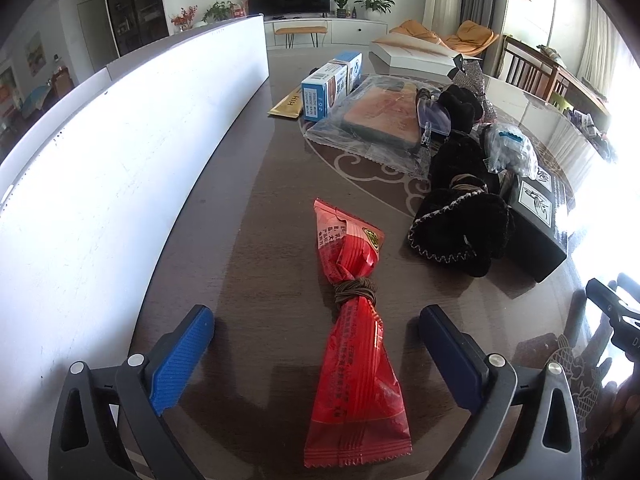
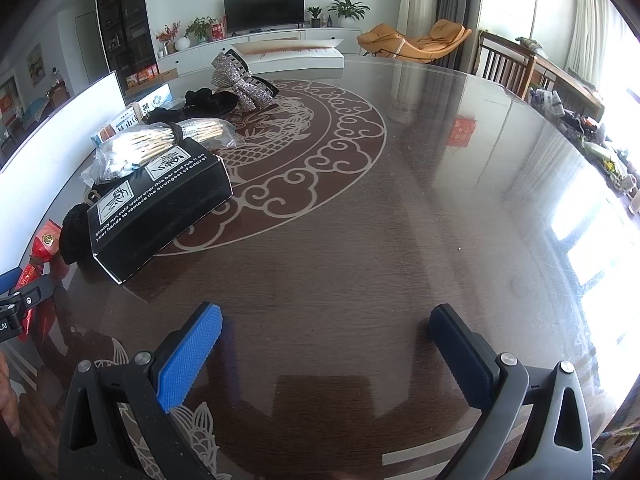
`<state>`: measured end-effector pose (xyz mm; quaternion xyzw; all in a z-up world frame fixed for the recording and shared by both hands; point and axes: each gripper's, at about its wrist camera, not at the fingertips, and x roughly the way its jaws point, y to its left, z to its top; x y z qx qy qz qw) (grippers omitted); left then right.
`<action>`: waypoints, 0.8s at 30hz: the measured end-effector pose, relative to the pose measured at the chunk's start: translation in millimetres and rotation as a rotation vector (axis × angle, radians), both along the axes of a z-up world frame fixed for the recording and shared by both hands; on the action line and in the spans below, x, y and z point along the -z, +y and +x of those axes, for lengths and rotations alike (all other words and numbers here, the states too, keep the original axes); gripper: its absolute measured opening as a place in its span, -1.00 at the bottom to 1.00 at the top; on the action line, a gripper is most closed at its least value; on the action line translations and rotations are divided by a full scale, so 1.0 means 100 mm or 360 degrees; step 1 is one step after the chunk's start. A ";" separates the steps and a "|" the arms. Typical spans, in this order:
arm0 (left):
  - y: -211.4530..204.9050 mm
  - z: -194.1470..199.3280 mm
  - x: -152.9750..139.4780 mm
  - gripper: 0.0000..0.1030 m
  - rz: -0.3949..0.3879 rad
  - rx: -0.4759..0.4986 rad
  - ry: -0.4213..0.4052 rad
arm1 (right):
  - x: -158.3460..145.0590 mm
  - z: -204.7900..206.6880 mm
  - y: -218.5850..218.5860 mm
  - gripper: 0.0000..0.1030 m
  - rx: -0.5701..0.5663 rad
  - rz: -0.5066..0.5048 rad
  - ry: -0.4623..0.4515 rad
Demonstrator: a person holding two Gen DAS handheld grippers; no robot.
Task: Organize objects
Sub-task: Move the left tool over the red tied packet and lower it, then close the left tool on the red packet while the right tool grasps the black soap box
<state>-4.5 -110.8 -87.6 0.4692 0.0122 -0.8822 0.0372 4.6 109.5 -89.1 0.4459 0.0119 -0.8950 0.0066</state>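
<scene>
Red packet (image 1: 356, 364) lies loose between wide-open left fingers (image 1: 188, 344); right fingers (image 2: 192, 356) wide, empty.

red packet (image 1: 356, 356): lies flat on the dark table (image 1: 256, 240), pinched at the middle by a brown band (image 1: 354, 290)
black box (image 2: 160, 208): white print, lying flat
swab bag (image 2: 160, 144): rests on the black box
blue-white carton (image 1: 332, 86): lying on its side near the white board (image 1: 120, 160)

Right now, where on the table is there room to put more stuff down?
The big bare part of the table to the right of the black box is free. There is also a strip between the red packet and the white board. Behind the box it is crowded with bags and dark cloth things.
</scene>
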 end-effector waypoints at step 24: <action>0.01 0.08 0.00 1.00 0.0012 0.0186 -0.0012 | -0.21 -0.42 0.02 0.98 0.0125 -0.0096 -0.0144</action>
